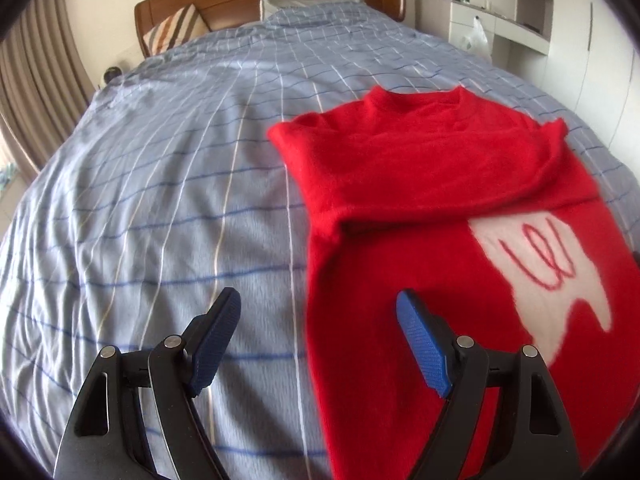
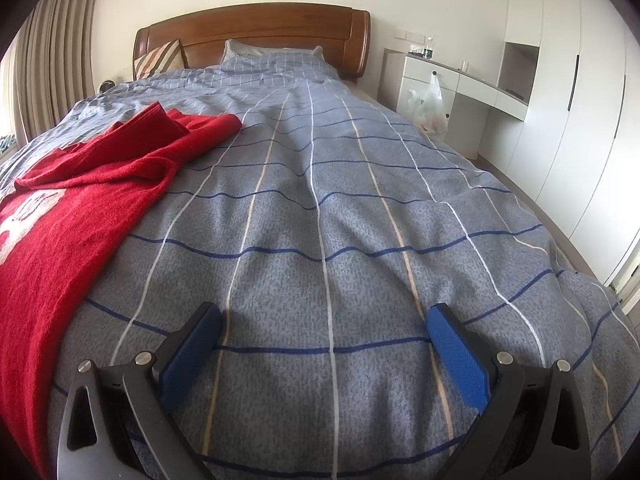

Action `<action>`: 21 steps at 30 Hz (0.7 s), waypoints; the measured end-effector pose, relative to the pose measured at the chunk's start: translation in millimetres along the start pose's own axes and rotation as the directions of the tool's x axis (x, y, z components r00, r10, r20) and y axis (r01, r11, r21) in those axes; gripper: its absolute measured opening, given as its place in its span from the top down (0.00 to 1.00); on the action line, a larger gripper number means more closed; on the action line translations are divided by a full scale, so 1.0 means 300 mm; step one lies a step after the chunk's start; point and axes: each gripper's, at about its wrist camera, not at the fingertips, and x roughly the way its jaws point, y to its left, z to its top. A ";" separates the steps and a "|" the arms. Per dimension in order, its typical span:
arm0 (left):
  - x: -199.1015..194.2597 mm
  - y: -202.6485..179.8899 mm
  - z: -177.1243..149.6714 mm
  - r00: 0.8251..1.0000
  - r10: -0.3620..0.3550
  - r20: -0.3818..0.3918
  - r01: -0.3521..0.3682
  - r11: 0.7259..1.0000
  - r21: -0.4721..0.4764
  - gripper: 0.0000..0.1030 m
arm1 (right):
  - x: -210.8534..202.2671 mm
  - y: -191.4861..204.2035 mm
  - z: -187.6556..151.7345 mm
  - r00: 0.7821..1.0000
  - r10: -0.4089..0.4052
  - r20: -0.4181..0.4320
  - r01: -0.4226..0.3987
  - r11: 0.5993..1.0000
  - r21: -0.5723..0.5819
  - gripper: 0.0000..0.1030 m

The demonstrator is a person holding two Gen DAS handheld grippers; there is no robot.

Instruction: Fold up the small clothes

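A small red sweater [image 1: 420, 208] with a white patch and red lettering lies flat on the bed, collar toward the headboard, its sleeves folded across the chest. My left gripper [image 1: 318, 300] is open and empty, hovering over the sweater's left edge near the hem. In the right wrist view the sweater [image 2: 80, 208] lies at the left. My right gripper [image 2: 324, 320] is open and empty, low over bare bedcover to the right of the sweater.
The bed has a blue-grey checked cover [image 2: 340, 200], a wooden headboard [image 2: 256, 28] and pillows [image 2: 160, 60]. A white desk and wardrobe [image 2: 560, 100] stand to the right, with a plastic bag [image 2: 430, 104] hanging. Curtains [image 2: 52, 56] hang at the left.
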 end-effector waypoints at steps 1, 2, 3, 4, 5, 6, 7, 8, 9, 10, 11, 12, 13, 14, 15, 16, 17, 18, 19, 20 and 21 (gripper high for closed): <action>0.028 0.004 0.018 0.999 0.034 0.001 -0.034 0.999 0.006 0.27 | -0.001 0.001 -0.001 1.000 -0.001 0.001 0.001 1.000 -0.001 0.02; 0.053 0.012 0.029 0.998 0.069 0.004 -0.069 0.998 0.001 0.36 | 0.000 0.001 -0.001 1.000 0.000 0.000 0.000 1.000 0.000 0.02; 0.075 0.038 0.029 0.997 0.083 -0.008 -0.083 0.996 -0.033 0.59 | 0.000 0.001 -0.001 1.000 0.000 0.000 0.000 1.000 0.000 0.02; 0.091 0.074 0.025 0.999 0.041 -0.023 -0.043 0.994 -0.103 0.67 | 0.000 0.001 -0.001 1.000 0.001 0.001 -0.001 1.000 0.000 0.02; 0.093 0.112 0.008 1.000 0.004 -0.015 -0.007 0.986 -0.169 0.67 | 0.000 0.001 -0.001 1.000 0.001 0.000 -0.001 1.000 0.000 0.02; 0.089 0.135 -0.007 1.000 -0.010 0.002 0.011 0.979 -0.206 0.67 | 0.000 0.001 -0.001 1.000 0.002 0.000 -0.002 1.000 0.001 0.02; 0.088 0.145 -0.020 1.000 -0.015 0.010 0.017 0.976 -0.217 0.67 | 0.000 0.001 -0.001 1.000 0.001 0.000 -0.001 1.000 0.000 0.02; 0.087 0.149 -0.030 1.000 -0.016 0.015 0.019 0.975 -0.220 0.67 | 0.000 0.001 -0.002 1.000 0.003 0.000 -0.003 1.000 0.001 0.01; 0.085 0.149 -0.037 1.000 -0.013 0.021 0.017 0.975 -0.221 0.67 | -0.002 0.001 -0.003 1.000 0.005 0.001 -0.005 1.000 0.002 0.01; 0.087 0.148 -0.037 1.000 -0.010 0.023 0.015 0.974 -0.225 0.67 | -0.004 0.001 -0.004 1.000 0.006 0.001 -0.006 1.000 0.003 0.01; 0.090 0.148 -0.036 1.000 -0.009 0.024 0.015 0.974 -0.227 0.67 | -0.005 0.002 -0.004 1.000 0.005 0.000 -0.005 1.000 0.003 0.01; 0.093 0.150 -0.038 1.000 -0.010 0.026 0.015 0.973 -0.230 0.67 | -0.007 0.000 -0.006 1.000 0.005 0.001 -0.005 1.000 0.003 0.01; 0.095 0.149 -0.039 1.000 -0.009 0.030 0.015 0.973 -0.231 0.67 | -0.006 -0.001 -0.005 1.000 0.006 0.000 -0.006 1.000 0.003 0.01; 0.095 0.147 -0.042 0.999 -0.007 0.035 0.014 0.973 -0.230 0.67 | -0.007 -0.001 -0.004 1.000 0.009 -0.004 -0.008 1.000 0.005 0.01; 0.094 0.146 -0.045 0.999 -0.005 0.041 0.014 0.973 -0.228 0.67 | -0.008 -0.001 0.002 1.000 0.013 -0.019 -0.013 1.000 0.002 0.01; 0.093 0.145 -0.047 0.999 -0.006 0.044 0.016 0.973 -0.229 0.66 | -0.008 -0.002 0.018 0.999 0.016 -0.050 -0.016 1.000 -0.005 0.01; 0.094 0.144 -0.049 0.999 -0.009 0.045 0.019 0.973 -0.230 0.66 | -0.013 0.000 0.041 0.996 0.015 -0.086 -0.016 1.000 -0.011 0.01; 0.092 0.142 -0.052 0.999 -0.011 0.046 0.022 0.973 -0.230 0.66 | -0.022 0.004 0.073 0.994 0.022 -0.108 -0.024 1.000 -0.017 0.02; 0.092 0.145 -0.054 0.999 -0.015 0.050 0.026 0.972 -0.234 0.66 | -0.038 0.010 0.116 0.993 0.050 -0.110 -0.052 0.999 -0.015 0.02; 0.092 0.147 -0.057 0.998 -0.018 0.056 0.031 0.971 -0.238 0.66 | -0.053 0.023 0.174 0.990 0.090 -0.107 -0.091 0.996 -0.007 0.02; 0.092 0.147 -0.058 0.998 -0.022 0.061 0.036 0.969 -0.243 0.66 | -0.060 0.042 0.239 0.985 0.132 -0.111 -0.133 0.991 0.001 0.02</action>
